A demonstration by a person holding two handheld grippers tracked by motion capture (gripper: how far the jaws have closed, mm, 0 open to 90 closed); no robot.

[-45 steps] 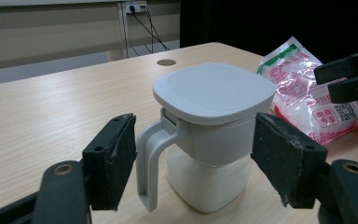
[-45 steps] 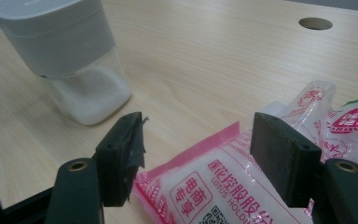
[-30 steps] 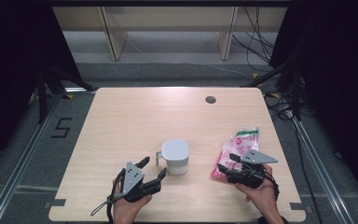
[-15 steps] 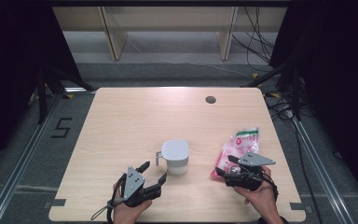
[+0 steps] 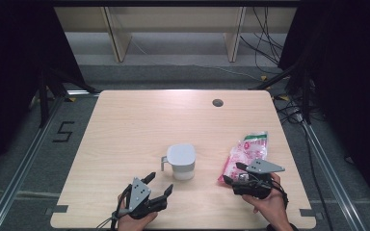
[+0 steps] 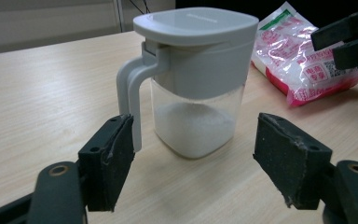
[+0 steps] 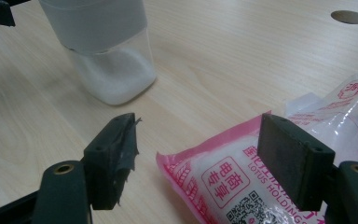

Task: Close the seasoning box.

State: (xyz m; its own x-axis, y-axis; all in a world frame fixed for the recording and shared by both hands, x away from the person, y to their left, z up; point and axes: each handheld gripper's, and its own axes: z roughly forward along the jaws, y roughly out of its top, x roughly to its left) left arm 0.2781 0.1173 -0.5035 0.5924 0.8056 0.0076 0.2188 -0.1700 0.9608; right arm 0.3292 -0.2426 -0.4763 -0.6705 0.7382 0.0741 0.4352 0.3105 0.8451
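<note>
**Both grippers spread wide beside a lidded jug and a pink bag**

High view: a pale wood-grain table (image 5: 139,130) with rounded corners and a dark round hole (image 5: 218,102) near its far edge stands on grey floor, with dark curtains at both sides and cables trailing at the right. A squarish jug (image 5: 181,161) with a matte grey lid sits near the front middle. A glossy pink-and-white bag (image 5: 244,154) lies to its right. The left gripper (image 5: 157,185) is near the front edge, jaws apart, empty. The right gripper (image 5: 234,173) is at the bag's near end. The table's far half is bare.

Left gripper view: clear walls show white granules in the jug's bottom; its grey handle is on the left. The worn black pads (image 6: 110,156) stand wide, short of it.

Right gripper view: the jaws are spread over the bag's crinkled corner, holding nothing.
</note>
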